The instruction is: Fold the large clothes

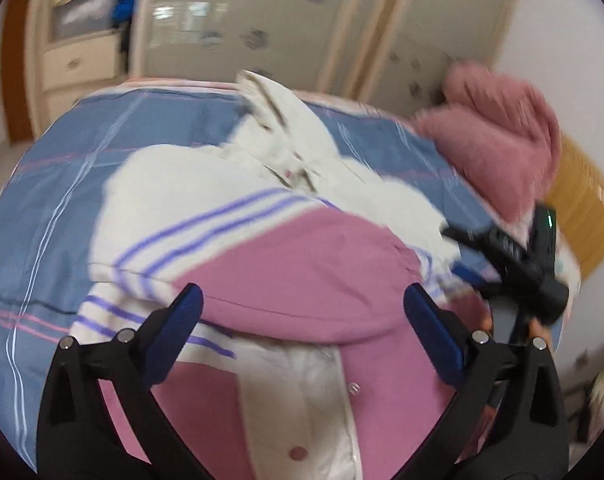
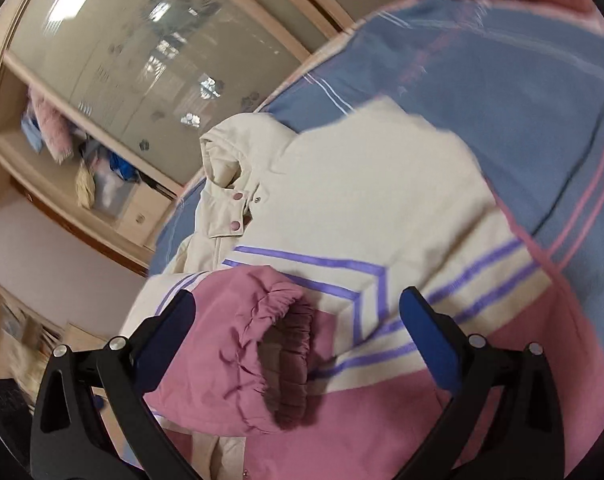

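Room: bedroom with a wardrobe [image 1: 230,20] along the far wall; its glossy sliding doors throw back blurred lights.
Bed: blue plaid sheet [image 1: 62,184] under everything; a pink blanket [image 1: 501,140] is heaped at the far right.
Jacket: cream and pink padded jacket [image 1: 262,248] lies spread on the bed, hood toward the wardrobe, hem toward the near edge.
Sleeve: pink sleeve [image 2: 242,344] is folded across the chest, its gathered cuff [image 2: 294,364] open toward the camera.
Left tongs: left tongs [image 1: 302,332] are spread wide over the pink panel, nothing between the pads, no fabric pinched.
Right tongs: right tongs [image 2: 298,340] are also spread, straddling the cuff without pressing on it.
Step, as I judge it: one sleeve is laid in; the other sleeve or a fold of the body likely comes next.
Doing it well: pinch both layers at a seam or hem, not the puffy filling; lift both sides evenly; lay the fold along the purple stripes [image 2: 461,292]; smooth trapped air out before letting go.
Risk: padded fabric springs back, so the sleeve may slide off the chest when the body is lifted.
Hidden: the hem and near edge of the jacket fall under the tongs and out of frame.
Hard to make out: the left view is motion-blurred, so the second sleeve cannot be placed; whether the front snaps are shut cannot be told; the hood's shape reads only roughly.
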### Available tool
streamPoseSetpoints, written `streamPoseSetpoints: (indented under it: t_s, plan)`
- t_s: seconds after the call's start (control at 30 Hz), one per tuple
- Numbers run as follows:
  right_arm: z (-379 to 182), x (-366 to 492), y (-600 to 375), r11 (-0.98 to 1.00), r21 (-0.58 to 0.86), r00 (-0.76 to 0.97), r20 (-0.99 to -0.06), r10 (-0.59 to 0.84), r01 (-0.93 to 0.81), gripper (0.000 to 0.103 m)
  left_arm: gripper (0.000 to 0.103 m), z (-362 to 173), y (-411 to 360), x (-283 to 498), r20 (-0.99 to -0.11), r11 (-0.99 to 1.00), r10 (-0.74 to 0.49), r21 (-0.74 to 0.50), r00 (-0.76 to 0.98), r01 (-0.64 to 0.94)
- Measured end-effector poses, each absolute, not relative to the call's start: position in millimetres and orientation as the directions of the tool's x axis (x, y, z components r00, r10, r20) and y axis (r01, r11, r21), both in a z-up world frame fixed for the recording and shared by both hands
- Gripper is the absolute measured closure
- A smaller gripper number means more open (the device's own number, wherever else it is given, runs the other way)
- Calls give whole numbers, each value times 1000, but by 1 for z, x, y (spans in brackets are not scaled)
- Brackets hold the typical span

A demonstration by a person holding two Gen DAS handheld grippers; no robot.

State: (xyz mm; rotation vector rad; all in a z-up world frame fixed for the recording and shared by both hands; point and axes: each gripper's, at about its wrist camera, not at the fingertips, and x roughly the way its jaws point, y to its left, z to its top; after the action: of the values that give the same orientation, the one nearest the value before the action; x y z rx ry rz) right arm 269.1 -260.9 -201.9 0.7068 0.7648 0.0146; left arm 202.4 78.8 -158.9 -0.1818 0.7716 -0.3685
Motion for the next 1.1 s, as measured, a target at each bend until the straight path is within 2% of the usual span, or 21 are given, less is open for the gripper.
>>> streamPoseSetpoints:
  t_s: [0.03,0.13,0.23,0.3,0.37,0.43,0.47,0.7,0.73,0.77,0.8,0.87,0.93,1.03,1.1]
  plan:
    - [-203,270,-259,768,577,705,-665,245,278,1,2,-162,90,210,-649,924,-377,-317,661,216]
    - [-217,269,-249,709,638,651,-680,337,300,1,2,-175,120,242,-669,927,-329,-363,667,93]
    - [-221,277,-211,795,543,584,-749,312,272,2,2,-195,131,276,-720,932,-282,-362,634,4]
    - [-222,279,-189,805,549,557,-750,356,226,22,2,-208,131,289,-750,939,-259,-343,609,-24]
    - [-213,282,-165,859,479,563,-766,309,180,59,2,-221,128,294,-780,956,-208,-289,590,-46]
    - [-202,284,-152,862,496,604,-721,339,108,69,2,-231,125,294,-796,973,-147,-223,587,-59]
    - [-199,285,-151,866,488,616,-716,329,105,70,2,-235,126,294,-804,976,-132,-208,580,-65]
    - [-138,323,-165,946,301,767,-633,106,118,75,2,-247,134,296,-814,950,-195,-296,547,-102]
    - [-133,328,-170,953,276,778,-623,80,122,79,2,-248,131,296,-816,952,-193,-290,545,-97]
    - [-134,335,-177,955,264,778,-625,64,133,94,2,-249,129,297,-818,954,-188,-283,544,-96]
    - [-138,344,-183,957,238,774,-633,23,166,99,2,-251,125,298,-826,960,-161,-258,539,-108]
    - [-156,361,-204,949,206,738,-674,-40,240,98,2,-254,119,300,-837,966,-134,-229,530,-119]
    - [-183,375,-223,932,259,671,-742,23,255,98,2,-253,116,299,-839,968,-118,-216,531,-125]
    - [-205,374,-233,921,272,643,-766,31,279,97,2,-245,116,298,-827,959,-137,-247,545,-135]
    - [-205,369,-232,921,282,644,-764,45,270,81,2,-234,122,293,-789,939,-169,-312,591,-148]
